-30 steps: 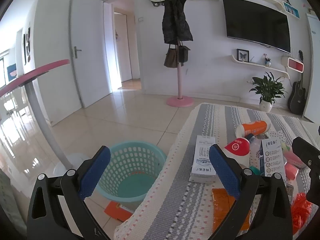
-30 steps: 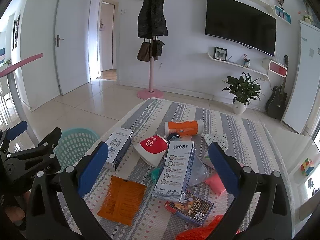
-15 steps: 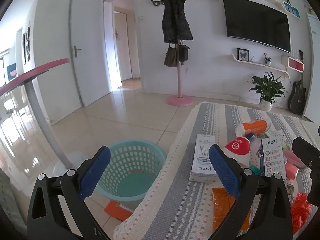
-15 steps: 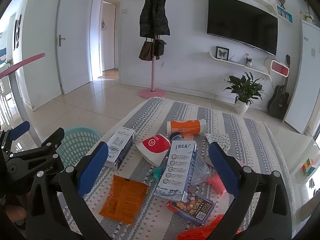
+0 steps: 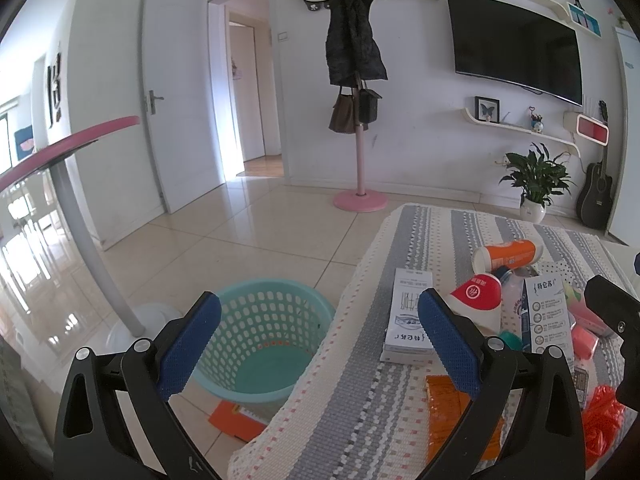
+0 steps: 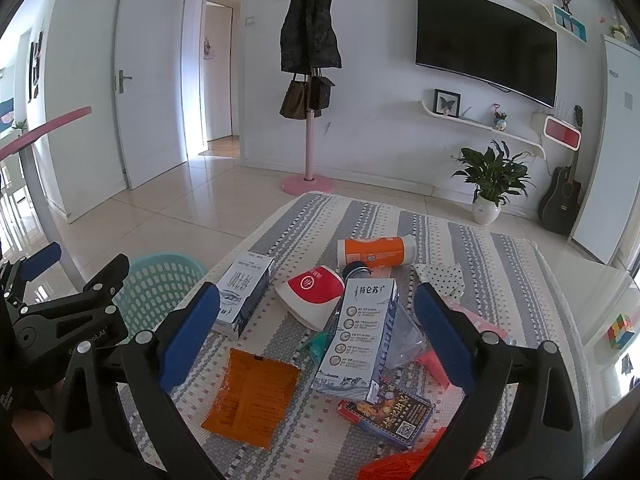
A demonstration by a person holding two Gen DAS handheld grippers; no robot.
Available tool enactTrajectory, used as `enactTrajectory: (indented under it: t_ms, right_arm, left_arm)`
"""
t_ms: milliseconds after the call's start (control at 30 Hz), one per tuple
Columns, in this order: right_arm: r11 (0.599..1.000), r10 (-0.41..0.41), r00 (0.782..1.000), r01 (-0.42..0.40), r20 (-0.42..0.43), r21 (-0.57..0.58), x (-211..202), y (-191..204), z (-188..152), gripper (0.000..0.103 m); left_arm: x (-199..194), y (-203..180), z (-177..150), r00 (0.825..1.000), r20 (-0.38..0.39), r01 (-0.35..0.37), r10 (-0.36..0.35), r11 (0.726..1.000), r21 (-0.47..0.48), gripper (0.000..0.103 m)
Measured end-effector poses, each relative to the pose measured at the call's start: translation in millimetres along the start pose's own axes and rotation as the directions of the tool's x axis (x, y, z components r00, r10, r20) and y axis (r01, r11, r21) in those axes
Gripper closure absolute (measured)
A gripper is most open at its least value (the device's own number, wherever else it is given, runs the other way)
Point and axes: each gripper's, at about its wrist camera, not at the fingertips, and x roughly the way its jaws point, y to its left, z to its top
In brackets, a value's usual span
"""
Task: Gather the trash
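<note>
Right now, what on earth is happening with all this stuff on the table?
A person holds two claws above a littered table, clearing trash. The left claw and right claw are both open and empty. Milk cartons, an orange bottle and an orange packet lie untouched. The teal basket on the floor looks empty; nothing is collected yet.

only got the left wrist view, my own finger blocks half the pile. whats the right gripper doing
observer: The right gripper is open and holds nothing; it hovers over the trash on the striped tablecloth.
operator: anything close to it that i cant see
observer: A dark snack packet with a QR code lies flat, touching the near end of the white carton.
operator: is the orange packet free to grab
observer: It looks so: the orange packet lies flat, apart from the carton, with nothing on top.
</note>
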Motion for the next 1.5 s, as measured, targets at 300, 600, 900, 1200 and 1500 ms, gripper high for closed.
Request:
enactTrajectory:
  t_ms: [300,600,900,1200,1500]
  right_arm:
    - [1.0,0.0,1.0,0.0,0.0,0.0,0,0,0,0.01]
    - [1.0,0.0,1.0,0.0,-0.001,0.001,0,0,0,0.01]
    - [1.0,-0.017,1.0,0.017,0.011,0.01,-2,-2,1,0.015]
    - [0.99,-0.076,0.997,0.075,0.002,0.117,1,-43,7,0.032]
    - [0.96,-0.122,0.99,0.136,-0.069,0.245,18,-94,4,0.037]
  left_arm:
    - [1,1,0,1.0,-0.004,0.001,-0.001,1.0,-0.002,0.007]
    - [1,1,0,1.0,-0.002,-0.004,0.004,1.0,0.001,0.007]
    - [4,5,2,1.0,-0.007,-0.02,0.02,1.0,0.005,0.007]
    - [24,27,35,0.981,-0.132,0.135,-0.142,0.989,-0.063,0.008]
    - [114,-41,29,0.831,-0.397,0.404,-0.389,0.913,-0.049,0.017]
